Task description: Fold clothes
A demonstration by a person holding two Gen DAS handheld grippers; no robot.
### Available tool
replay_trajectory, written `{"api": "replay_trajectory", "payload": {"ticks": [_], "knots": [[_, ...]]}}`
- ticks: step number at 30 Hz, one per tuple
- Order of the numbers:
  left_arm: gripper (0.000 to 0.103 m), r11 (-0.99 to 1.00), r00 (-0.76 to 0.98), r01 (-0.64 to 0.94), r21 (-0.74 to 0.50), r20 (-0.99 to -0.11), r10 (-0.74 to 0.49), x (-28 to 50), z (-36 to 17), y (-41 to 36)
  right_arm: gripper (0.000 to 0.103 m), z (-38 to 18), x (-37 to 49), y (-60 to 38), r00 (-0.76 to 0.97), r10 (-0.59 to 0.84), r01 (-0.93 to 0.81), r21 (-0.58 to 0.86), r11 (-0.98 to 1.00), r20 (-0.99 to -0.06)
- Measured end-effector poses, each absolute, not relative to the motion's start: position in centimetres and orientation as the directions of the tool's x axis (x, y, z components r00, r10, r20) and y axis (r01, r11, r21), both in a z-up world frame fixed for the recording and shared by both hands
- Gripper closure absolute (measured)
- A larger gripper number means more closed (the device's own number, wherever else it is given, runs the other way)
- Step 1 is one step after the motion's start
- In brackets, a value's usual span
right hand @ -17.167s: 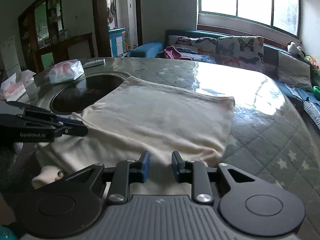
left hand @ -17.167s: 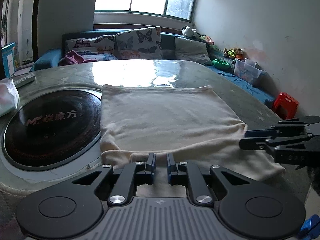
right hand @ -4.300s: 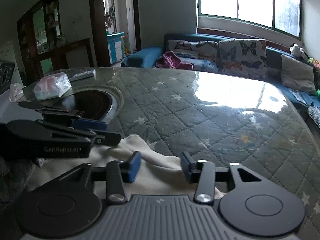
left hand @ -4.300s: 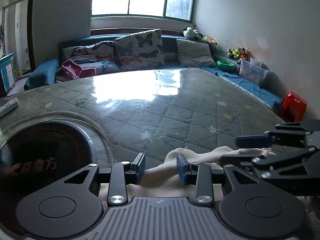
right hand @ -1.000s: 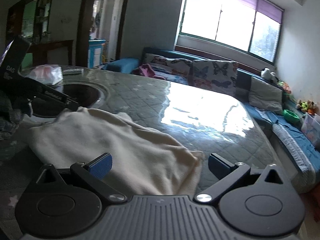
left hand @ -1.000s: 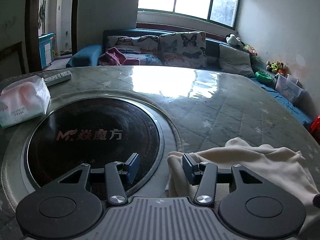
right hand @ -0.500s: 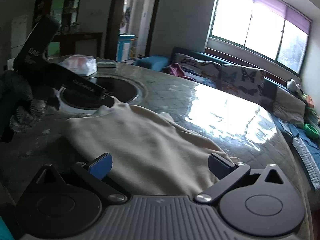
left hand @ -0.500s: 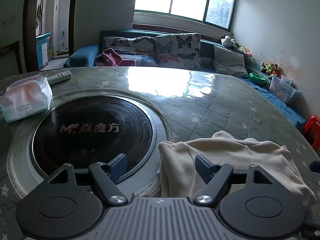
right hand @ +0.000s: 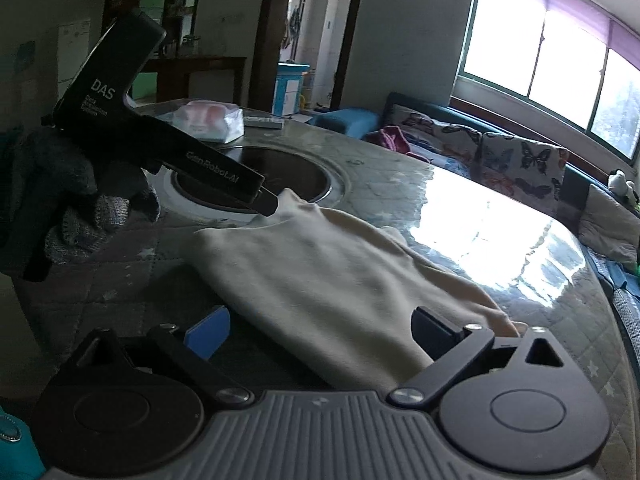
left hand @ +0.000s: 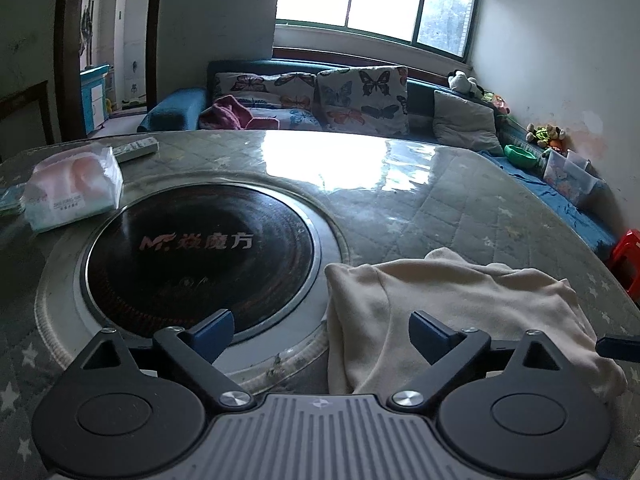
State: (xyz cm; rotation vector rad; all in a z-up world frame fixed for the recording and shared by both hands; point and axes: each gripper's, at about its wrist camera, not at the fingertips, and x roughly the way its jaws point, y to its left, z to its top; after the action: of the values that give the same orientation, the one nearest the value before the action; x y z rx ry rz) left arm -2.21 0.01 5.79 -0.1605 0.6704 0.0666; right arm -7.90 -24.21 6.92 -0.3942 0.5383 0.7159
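Note:
A cream garment (left hand: 460, 308) lies folded into a loose bundle on the quilted table, just right of the round black hotplate (left hand: 200, 248). My left gripper (left hand: 320, 334) is open, its jaws spread wide with nothing between them; the bundle's left edge lies under and past its right finger. In the right wrist view the same garment (right hand: 340, 280) stretches away in front of my right gripper (right hand: 320, 332), which is open and empty, its right finger over the cloth's near end. The left gripper (right hand: 266, 202) hovers at the garment's far corner, held by a gloved hand (right hand: 80, 192).
A tissue pack (left hand: 72, 188) and a remote (left hand: 136, 149) sit at the table's back left. Beyond the table is a sofa with butterfly cushions (left hand: 360, 96). A red stool (left hand: 628, 260) stands off the right edge. The glossy quilted tabletop (left hand: 400, 200) reaches to the back.
The left jaws have spread wide and let go of the garment's edge, and the gripper has drawn back. The right gripper, open throughout, has swung left and nearer the bundle.

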Motion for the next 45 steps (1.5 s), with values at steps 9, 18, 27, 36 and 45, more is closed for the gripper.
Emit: {"api": "replay_trajectory", "payload": {"ticks": [9,18,27,36,45], "knots": [[0.006,0.981,0.783,-0.141,-0.135,-0.622,0.027,-3.6,5.7,1.0,0.012,6.6,-7.8,-22.8,0.592,0.524,-0.737,-0.147,0.66,-0.613],[0.006,0.978,0.787,-0.145,-0.149,-0.617,0.023,-4.2,6.0,1.4,0.015,6.3,-7.8,-21.6,0.56,0.534,-0.765,-0.149,0.626,-0.633],[0.006,0.979,0.786,-0.136,-0.152,-0.618,0.014,-4.3,6.1,1.0,0.019,6.4,-8.0,-21.1,0.546,0.541,-0.783,-0.16,0.601,-0.639],[0.006,0.979,0.787,-0.137,-0.15,-0.617,0.016,-4.3,6.3,1.1,0.037,6.3,-7.9,-19.9,0.516,0.556,-0.81,-0.161,0.563,-0.651],[0.006,0.978,0.782,-0.139,-0.153,-0.623,0.014,-4.0,6.2,1.4,0.039,6.1,-8.1,-18.2,0.488,0.573,-0.841,-0.179,0.51,-0.658]]}}
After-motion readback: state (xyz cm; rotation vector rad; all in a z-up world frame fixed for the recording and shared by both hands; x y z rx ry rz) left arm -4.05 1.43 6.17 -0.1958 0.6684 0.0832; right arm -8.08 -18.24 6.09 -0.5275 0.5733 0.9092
